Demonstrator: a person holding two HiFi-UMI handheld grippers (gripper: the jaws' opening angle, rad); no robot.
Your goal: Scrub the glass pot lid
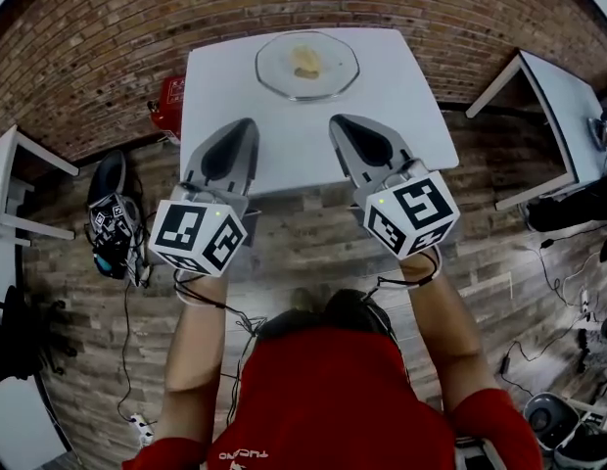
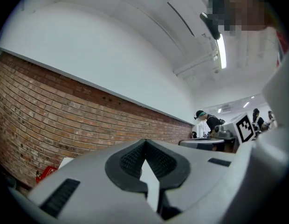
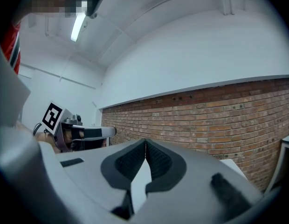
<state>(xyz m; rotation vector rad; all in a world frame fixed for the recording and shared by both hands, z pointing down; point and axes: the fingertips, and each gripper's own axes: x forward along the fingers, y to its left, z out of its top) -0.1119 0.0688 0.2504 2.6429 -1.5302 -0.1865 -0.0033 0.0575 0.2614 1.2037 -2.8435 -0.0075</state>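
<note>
Resting near the far edge of the white table [image 1: 411,116], mid-width: the glass pot lid [image 1: 325,74], a pale yellow lump [image 1: 305,62] at its centre; hovering over the near edge, well apart from the lid: left gripper [image 1: 247,125] and right gripper [image 1: 341,122], side by side; both pairs of jaws pressed together, nothing between.

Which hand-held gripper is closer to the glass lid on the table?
Right, by a little. The right hand-held gripper is just below the glass lid's near rim. The left hand-held gripper is off to the lid's left side. Neither touches it.
</note>
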